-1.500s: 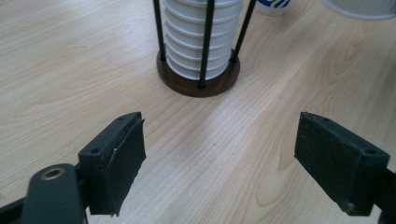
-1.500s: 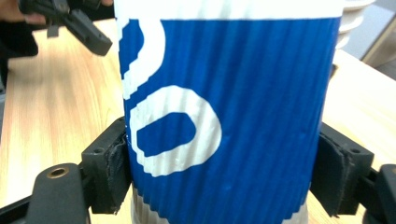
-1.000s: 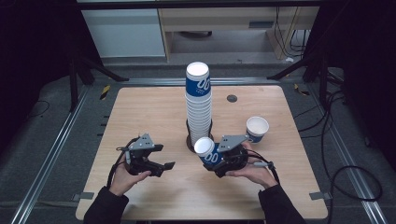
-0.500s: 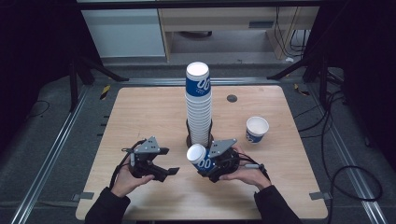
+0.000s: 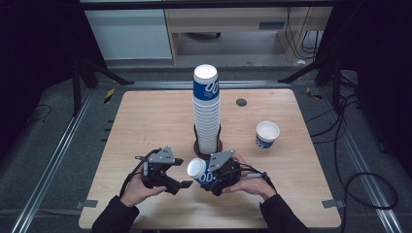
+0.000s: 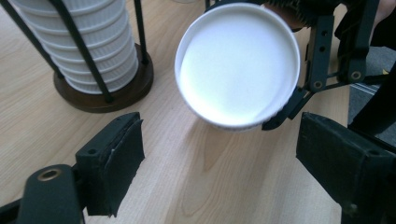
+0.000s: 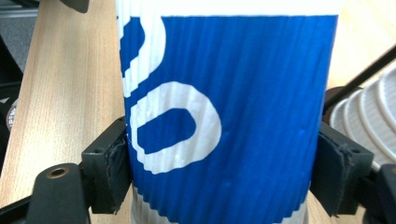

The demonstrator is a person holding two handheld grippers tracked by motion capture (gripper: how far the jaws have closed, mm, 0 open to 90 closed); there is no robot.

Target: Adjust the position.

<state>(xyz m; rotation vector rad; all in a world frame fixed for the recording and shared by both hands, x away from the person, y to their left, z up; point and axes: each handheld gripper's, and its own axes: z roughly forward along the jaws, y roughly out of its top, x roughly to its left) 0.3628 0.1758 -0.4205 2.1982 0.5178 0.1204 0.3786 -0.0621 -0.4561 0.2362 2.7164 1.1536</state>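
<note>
A dim room with a pale cabinet at the back is seen behind a wooden worktop (image 5: 145, 121). Near its front edge the right gripper (image 5: 210, 174) is pressed shut on a blue-and-white paper cup (image 5: 200, 171), which is held on its side with the open mouth turned toward the left gripper (image 5: 183, 183). In the right gripper view the ribbed cup wall is seen clamped between both pads. The left gripper is held just beside the cup mouth with its jaws spread and nothing between them; they have just been opening further. In the left gripper view the white cup mouth (image 6: 237, 64) is seen straight ahead of the parted jaws.

A hand-over of the cup, or a two-handed pull on it, is judged to be the step in hand. For the next move the left gripper would have to be brought onto the rim and closed there without the thin wall being crushed.

Counted: one held cup, one loose cup (image 5: 267, 134) standing upright well to the right, one tall stack of cups (image 5: 206, 111) in one wire holder (image 5: 209, 145), and two grippers.
</note>
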